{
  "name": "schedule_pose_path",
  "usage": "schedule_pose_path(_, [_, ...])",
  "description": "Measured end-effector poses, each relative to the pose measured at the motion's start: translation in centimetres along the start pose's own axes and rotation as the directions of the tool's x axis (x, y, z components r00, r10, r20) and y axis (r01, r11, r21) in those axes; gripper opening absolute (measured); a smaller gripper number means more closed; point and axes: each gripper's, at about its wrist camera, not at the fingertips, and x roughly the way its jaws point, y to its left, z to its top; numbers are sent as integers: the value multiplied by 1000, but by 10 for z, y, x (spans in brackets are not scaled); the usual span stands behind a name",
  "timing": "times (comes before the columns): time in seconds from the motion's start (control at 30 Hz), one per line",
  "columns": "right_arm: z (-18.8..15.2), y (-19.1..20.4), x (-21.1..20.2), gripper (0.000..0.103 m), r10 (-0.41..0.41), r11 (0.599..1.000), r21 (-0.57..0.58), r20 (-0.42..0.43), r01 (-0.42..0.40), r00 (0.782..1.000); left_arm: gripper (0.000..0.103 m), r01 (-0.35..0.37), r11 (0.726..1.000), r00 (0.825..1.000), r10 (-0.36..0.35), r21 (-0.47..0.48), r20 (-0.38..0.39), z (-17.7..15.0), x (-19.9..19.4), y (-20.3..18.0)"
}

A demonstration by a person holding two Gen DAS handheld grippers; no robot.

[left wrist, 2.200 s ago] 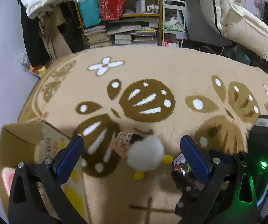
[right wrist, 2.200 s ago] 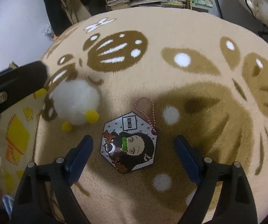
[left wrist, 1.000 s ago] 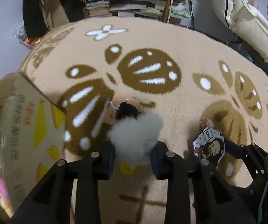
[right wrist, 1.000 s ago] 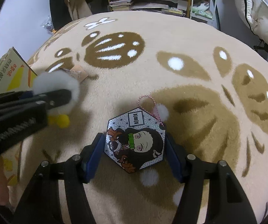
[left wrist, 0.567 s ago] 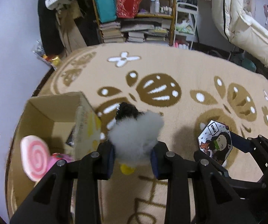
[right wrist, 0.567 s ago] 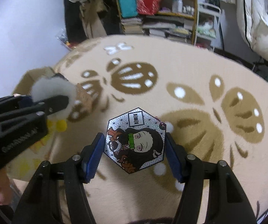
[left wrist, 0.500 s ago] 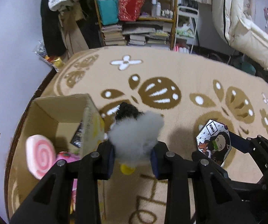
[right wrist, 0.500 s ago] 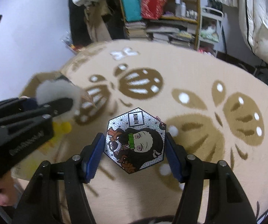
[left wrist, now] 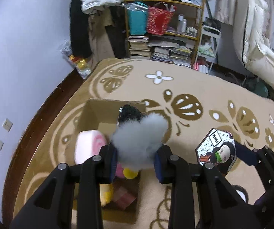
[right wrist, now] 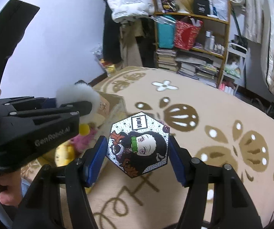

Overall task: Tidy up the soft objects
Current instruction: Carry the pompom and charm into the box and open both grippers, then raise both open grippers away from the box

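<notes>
The words "GenRobot.AI" are showing in pale letters on the black side of the left gripper [right wrist: 74, 105], and the other marks, on the white tag of the six-sided charm [right wrist: 138, 145] and on the cardboard box [right wrist: 108, 103], are looking too small or blurry to read.

White fluffy plush [left wrist: 139, 139] and hexagonal character cushion [right wrist: 138, 145] held aloft.

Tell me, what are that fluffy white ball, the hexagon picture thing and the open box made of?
The fluffy white ball looks like plush fake fur: hazy, wispy edges, squashed between the pads. The hexagon picture thing seems a flat printed charm, perhaps soft rubber or padded fabric; matte, crisp edges. The open box is plain brown cardboard, dull, with folded flaps.
</notes>
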Motion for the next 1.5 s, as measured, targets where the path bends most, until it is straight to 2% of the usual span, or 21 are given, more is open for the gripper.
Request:
schedule_pose_path(0.37, [-14,71,3,67,65,990,-126,-11,-66,998,30,-68,995,998,68,-73,2,-13,-28,64])
schedule_pose_path(0.5, [-20,86,9,67,85,988,-128,-18,-86,996,30,-99,994,995,98,-49,-10,-21,-28,76])
schedule_pose_path(0.7, [-23,98,19,58,92,988,-127,-15,-93,996,30,-126,992,992,126,-25,-24,-36,-18,82])
schedule_pose_path(0.73, [-23,99,22,43,104,986,-127,-11,-104,995,30,-118,993,993,117,-29,-31,-37,-13,83])
schedule_pose_path(0.77, [-23,100,26,37,111,986,-124,-25,-113,994,30,-91,995,995,89,-41,-48,-40,-7,85])
schedule_pose_path(0.83, [-24,101,36,36,97,987,-123,-54,-103,994,30,-76,995,995,72,-61,-68,-44,2,88])
schedule_pose_path(0.9, [-25,99,39,36,96,988,-114,-58,-103,994,31,-80,994,994,74,-71,-82,-48,9,90])
schedule_pose_path(1.03, [-31,96,40,36,110,989,-91,-64,-115,992,32,-41,994,994,30,-103,-107,-49,19,94])
schedule_pose_path(1.13, [-31,94,39,36,111,989,-91,-56,-116,992,34,-47,993,993,35,-104,-116,-50,25,94])
schedule_pose_path(1.2, [-30,91,37,37,112,989,-87,-50,-116,992,39,-62,994,990,49,-94,-129,-52,28,92])
schedule_pose_path(1.27, [-28,87,34,42,106,991,-82,-45,-109,993,67,-79,993,990,69,-85,-121,-53,27,90])
schedule_pose_path(1.4, [-24,75,28,61,93,994,-59,-31,-95,995,77,-115,993,990,111,-41,-85,-53,19,84])
schedule_pose_path(1.43, [-23,71,27,63,89,994,-54,-31,-90,996,82,-120,992,990,117,-35,-84,-53,18,84])
schedule_pose_path(1.5, [-22,63,26,63,75,996,-39,-32,-76,997,86,-138,990,988,136,-31,-74,-53,15,83])
